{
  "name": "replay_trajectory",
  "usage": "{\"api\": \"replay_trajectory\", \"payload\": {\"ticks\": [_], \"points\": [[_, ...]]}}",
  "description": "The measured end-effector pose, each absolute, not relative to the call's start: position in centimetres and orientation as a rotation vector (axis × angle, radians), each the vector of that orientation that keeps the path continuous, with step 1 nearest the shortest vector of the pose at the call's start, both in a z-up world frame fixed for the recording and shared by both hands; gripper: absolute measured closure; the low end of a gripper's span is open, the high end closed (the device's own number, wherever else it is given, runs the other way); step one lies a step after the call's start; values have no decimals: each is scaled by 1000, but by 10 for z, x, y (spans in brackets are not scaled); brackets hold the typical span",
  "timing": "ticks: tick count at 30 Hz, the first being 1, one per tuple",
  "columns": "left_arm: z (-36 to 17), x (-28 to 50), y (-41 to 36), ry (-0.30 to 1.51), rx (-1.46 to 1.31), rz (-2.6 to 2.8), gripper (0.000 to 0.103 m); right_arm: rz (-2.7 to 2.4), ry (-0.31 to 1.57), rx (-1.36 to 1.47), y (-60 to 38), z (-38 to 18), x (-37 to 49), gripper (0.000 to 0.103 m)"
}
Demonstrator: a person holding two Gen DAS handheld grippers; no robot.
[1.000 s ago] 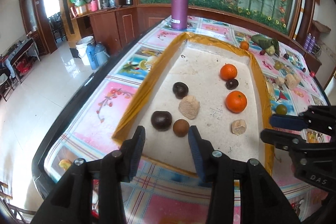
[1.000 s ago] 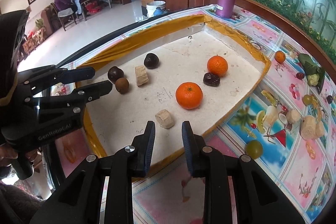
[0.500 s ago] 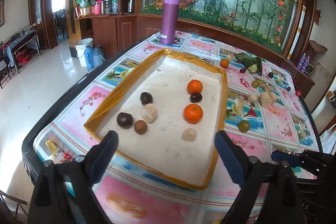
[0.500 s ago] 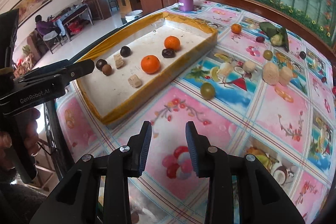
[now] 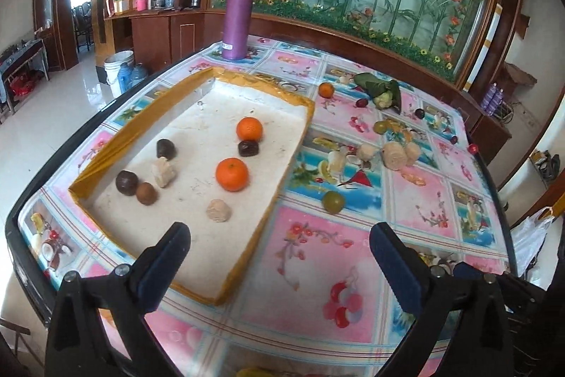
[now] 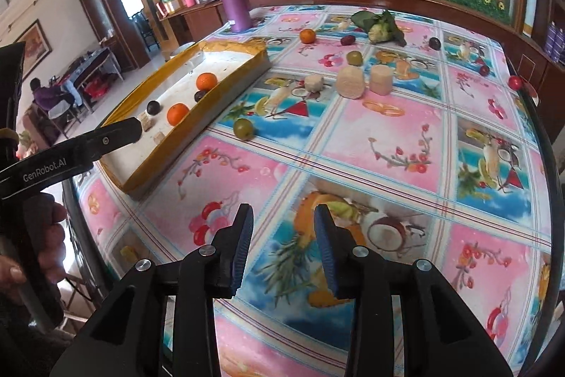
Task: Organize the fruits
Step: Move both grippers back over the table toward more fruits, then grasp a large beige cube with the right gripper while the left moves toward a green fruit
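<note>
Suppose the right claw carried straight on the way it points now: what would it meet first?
Probably just the bare tablecloth. The right claw is empty, its jaws opening, and no fruit lies directly ahead, though depth is hard to judge.

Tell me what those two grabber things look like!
Both are black plastic two-finger grippers with silver screws. The left gripper has dark blue pads. The right gripper has ridged blue pads. In the right wrist view, the left gripper's finger carries white "GenRobot.AI" lettering.
</note>
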State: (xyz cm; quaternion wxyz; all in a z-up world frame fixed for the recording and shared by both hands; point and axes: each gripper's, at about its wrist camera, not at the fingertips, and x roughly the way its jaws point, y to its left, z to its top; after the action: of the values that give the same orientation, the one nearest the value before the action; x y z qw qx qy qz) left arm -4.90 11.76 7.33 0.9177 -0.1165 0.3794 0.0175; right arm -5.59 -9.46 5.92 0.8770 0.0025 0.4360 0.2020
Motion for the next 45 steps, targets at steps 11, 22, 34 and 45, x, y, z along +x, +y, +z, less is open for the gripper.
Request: {"api": "replay_trajectory", "payload": {"ticks": [11, 22, 34, 45], "points": [[66, -48, 83, 798, -113, 59, 0, 382, 911, 65, -134, 54, -50, 65], [66, -46, 56, 823, 13, -1, 0, 392, 875, 81, -151, 62, 9, 65], [63, -35, 37, 851, 114, -116, 0, 395, 907, 1, -146, 39, 124, 64], [54, -14, 27, 894, 104, -171, 0, 481, 911, -164, -120, 25, 152, 74]]}}
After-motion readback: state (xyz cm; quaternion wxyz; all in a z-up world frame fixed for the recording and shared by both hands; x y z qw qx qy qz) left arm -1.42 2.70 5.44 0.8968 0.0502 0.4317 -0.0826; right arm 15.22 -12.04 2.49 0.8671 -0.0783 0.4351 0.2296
